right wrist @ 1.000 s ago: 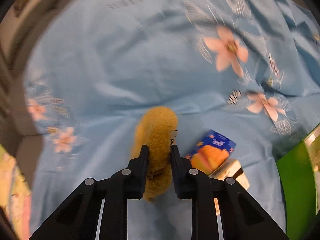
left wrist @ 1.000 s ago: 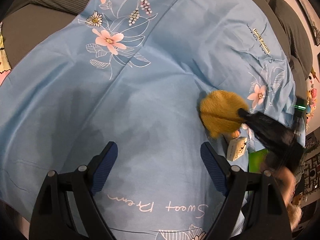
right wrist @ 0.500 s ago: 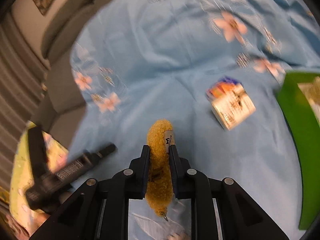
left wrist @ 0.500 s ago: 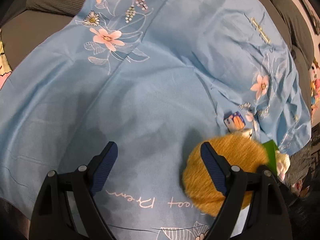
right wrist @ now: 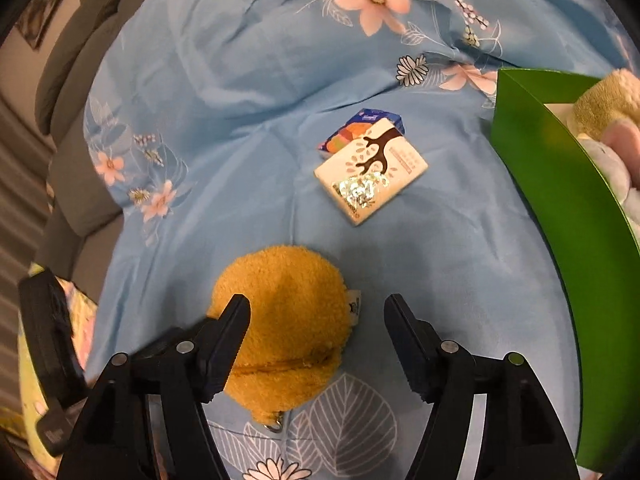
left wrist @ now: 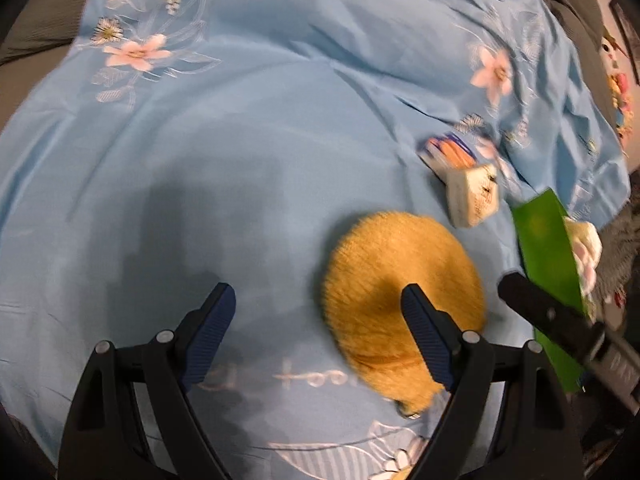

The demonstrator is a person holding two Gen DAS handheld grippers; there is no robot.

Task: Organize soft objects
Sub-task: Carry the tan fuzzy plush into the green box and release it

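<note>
Right gripper (right wrist: 316, 322) jaws opening, round mustard plush pouch (right wrist: 282, 320) released on blue floral bedsheet (right wrist: 240, 128); left gripper (left wrist: 318, 306) spread, empty; two tissue packs (right wrist: 370, 170) at 1 o'clock remain outside green box (right wrist: 560, 200).

A blue floral bedsheet (right wrist: 240, 100) fills the frame; grey sofa cushions (right wrist: 76, 68) line the upper left.

plush pouch (right wrist: 280, 320) on bedsheet (right wrist: 248, 120) | tissue packs (right wrist: 370, 168) behind | box (right wrist: 560, 184) right
</note>
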